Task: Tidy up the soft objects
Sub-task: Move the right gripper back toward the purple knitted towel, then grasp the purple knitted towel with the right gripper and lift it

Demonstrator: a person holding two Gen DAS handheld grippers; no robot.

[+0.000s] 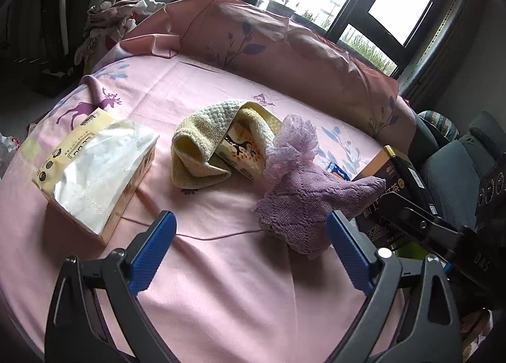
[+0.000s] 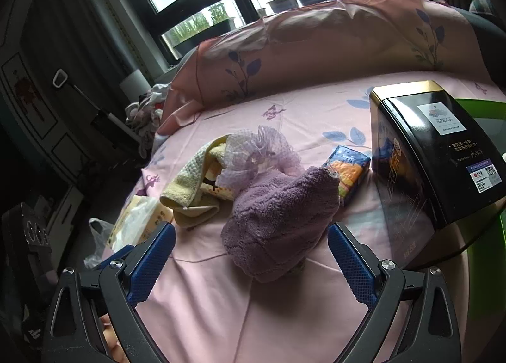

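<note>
A dim room with bright windows behind; in front, a bed [image 1: 221, 284] under a pink sheet printed with deer and leaves, a long pink pillow [image 1: 284, 40] along its far edge.

On the sheet lie the soft things. In the left wrist view a purple knitted cloth [image 1: 303, 205] sits at about 1 o'clock from the left gripper [image 1: 251, 230], whose blue jaws stand wide apart and hold nothing. A lilac mesh pouf [image 1: 294, 138] rests just beyond the cloth, touching it. At 12 o'clock a yellow towel [image 1: 202, 138] is draped over a small printed box; a tissue pack [image 1: 95, 170] lies at 10 o'clock. A loose purple thread trails from the cloth toward the left jaw.

In the right wrist view the right gripper [image 2: 251, 246] also has its jaws apart and empty, with the purple cloth at 12 o'clock, bunched just ahead between them. A black tin [image 2: 442, 157] stands at 2 o'clock, a small blue-and-orange packet [image 2: 351, 173] beside it.

The cloth seems the likely next pick, though the sorting place is not visible. Best to push the jaws deep around the bunched middle, close on several layers, and lift clear of the pouf and thread.
</note>
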